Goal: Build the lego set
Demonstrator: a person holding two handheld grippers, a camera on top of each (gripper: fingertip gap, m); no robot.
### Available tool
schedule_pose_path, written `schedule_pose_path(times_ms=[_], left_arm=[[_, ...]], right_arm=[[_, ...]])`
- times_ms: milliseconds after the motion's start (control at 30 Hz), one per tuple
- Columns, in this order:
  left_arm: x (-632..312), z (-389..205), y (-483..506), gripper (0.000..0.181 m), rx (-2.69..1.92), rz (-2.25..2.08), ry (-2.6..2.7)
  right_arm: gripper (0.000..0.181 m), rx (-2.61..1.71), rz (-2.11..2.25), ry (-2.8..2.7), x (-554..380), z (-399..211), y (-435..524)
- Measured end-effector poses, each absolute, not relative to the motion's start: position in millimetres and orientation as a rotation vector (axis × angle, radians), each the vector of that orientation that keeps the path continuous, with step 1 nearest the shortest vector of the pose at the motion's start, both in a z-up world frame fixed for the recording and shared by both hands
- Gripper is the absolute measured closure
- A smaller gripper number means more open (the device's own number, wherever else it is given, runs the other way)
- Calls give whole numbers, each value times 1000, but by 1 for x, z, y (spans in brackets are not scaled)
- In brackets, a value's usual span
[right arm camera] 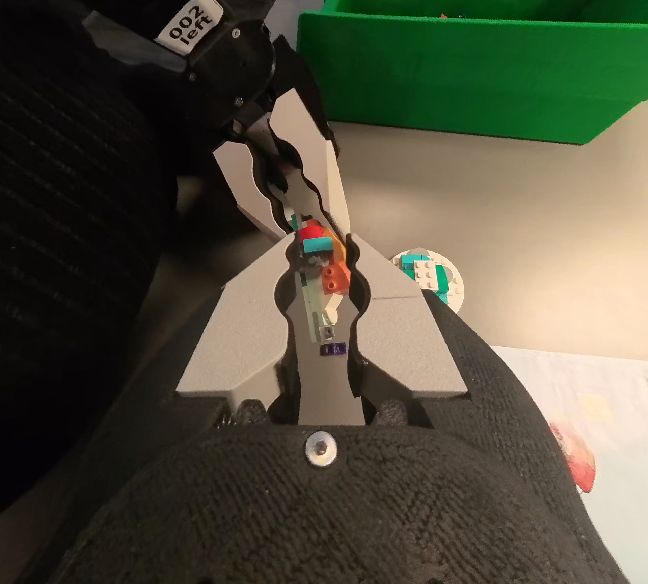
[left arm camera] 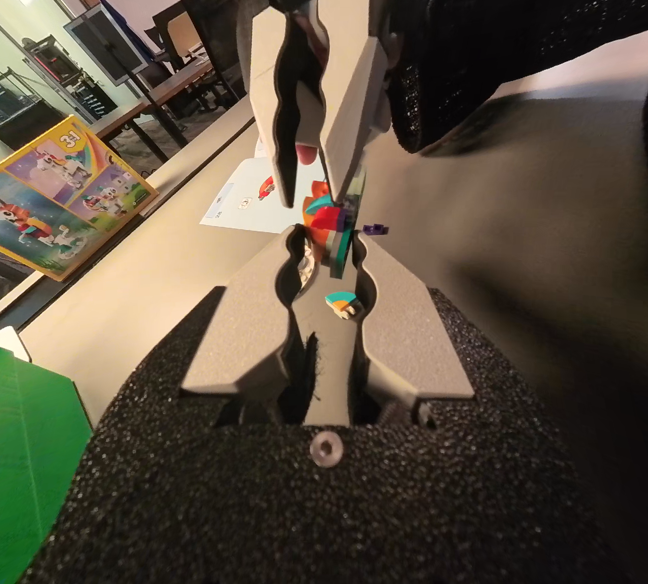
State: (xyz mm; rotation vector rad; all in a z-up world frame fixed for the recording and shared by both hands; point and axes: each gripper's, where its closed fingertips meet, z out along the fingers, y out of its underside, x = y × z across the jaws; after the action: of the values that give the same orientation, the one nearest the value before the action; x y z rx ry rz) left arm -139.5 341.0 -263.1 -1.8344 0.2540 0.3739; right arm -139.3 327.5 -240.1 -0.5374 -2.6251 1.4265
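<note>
A: What are the two hand-held grippers doing?

B: They meet tip to tip over a pale desk [right arm camera: 456, 199]. The left hand-held gripper [left arm camera: 326, 237], with matte grey wavy-edged fingers, is clamped on a small lego model [left arm camera: 333, 227] of red, teal, orange and grey bricks. The right hand-held gripper [right arm camera: 322, 241], the same shape, stands partly apart around that model's other end; I cannot tell whether it grips.

A: And around them?

B: One loose purple piece [left arm camera: 376, 228] lies just beside the model. One white round studded plate [right arm camera: 452, 281] carries teal and white bricks. Farther off stand one ribbed green plastic bin [right arm camera: 456, 76], one printed instruction sheet [left arm camera: 242, 195] and one yellow-edged cardboard box [left arm camera: 66, 195].
</note>
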Motion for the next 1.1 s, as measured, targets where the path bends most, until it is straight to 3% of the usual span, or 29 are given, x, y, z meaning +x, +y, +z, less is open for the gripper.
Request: schedule_pose_path(times_ms=[233, 333, 500, 633, 900, 1100], left_arm=[[-149, -265, 340, 157, -1859, 358, 176], [-154, -264, 339, 157, -1860, 306, 103], [-159, -260, 339, 157, -1846, 188, -11], [-158, -259, 339, 157, -1837, 143, -27], [-159, -255, 337, 157, -1811, 96, -64], [-157, -261, 338, 157, -1850, 81, -61]], right_arm=[[137, -253, 1361, -2425, -133, -224, 329], [126, 13, 1068, -2251, -135, -230, 332], [123, 301, 663, -2069, -144, -249, 335], [122, 428, 500, -1951, -154, -253, 334], [145, 496, 424, -1853, -161, -250, 330], [149, 584, 368, -1866, -159, -256, 331]])
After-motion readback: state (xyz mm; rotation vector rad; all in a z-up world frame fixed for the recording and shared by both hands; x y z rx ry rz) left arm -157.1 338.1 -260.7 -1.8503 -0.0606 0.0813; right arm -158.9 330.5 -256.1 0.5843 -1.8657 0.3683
